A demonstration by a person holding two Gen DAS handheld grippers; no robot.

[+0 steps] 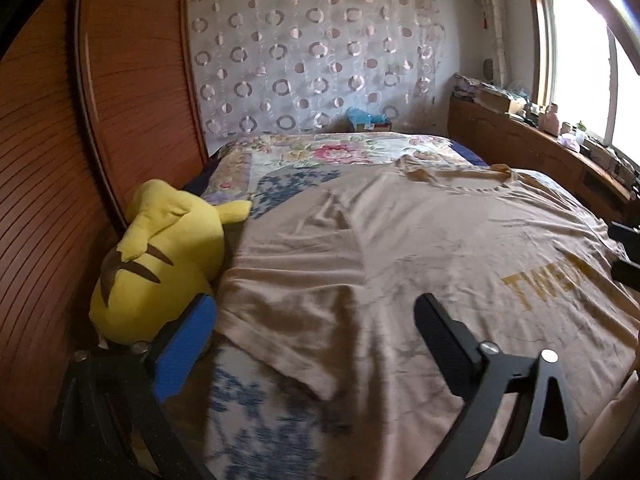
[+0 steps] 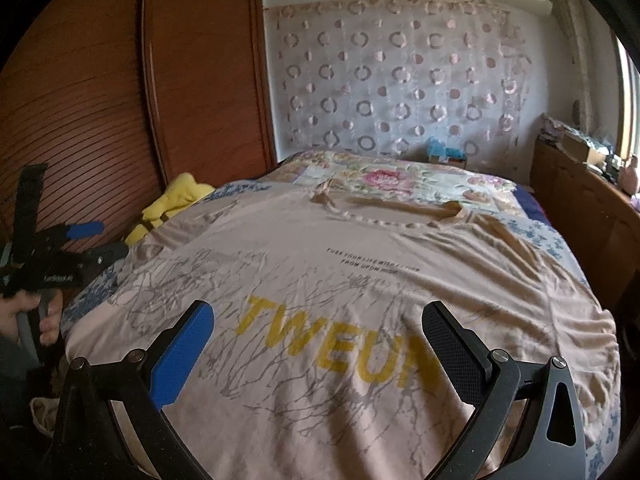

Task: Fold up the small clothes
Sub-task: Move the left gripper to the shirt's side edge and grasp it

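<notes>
**Across the bed, shirt flat and not one fold made**

On the bed [image 2: 560, 248] with its floral quilt, I've got the beige T-shirt [image 2: 360, 280] spread face up, collar toward the far wall, yellow "TWEUN" lettering reading toward me. By my reckoning we're at the very start: both sleeves lie out to the sides, hem nearest me, and no fold shows anywhere. Everything is left to do.

My left tool [image 1: 316, 328] hangs over the shirt's left sleeve and side edge, jaws spread wide, nothing between the pads — released. My right tool [image 2: 318, 336] hovers over the printed chest, jaws likewise wide apart and empty, not touching cloth as far as I can tell.

Now, what each view gives me. Left wrist view shows the left sleeve edge lying on the quilt, and the yellow plush toy [image 1: 160, 256] pressed right against that side of the shirt by the wooden wardrobe [image 1: 60, 200]. Right wrist view shows the whole print, the small black text under the collar, the right sleeve, and a hand [image 2: 32, 320] gripping the left tool's handle, off the bed's left edge. I judge the left sleeve is the likely first grab.
</notes>
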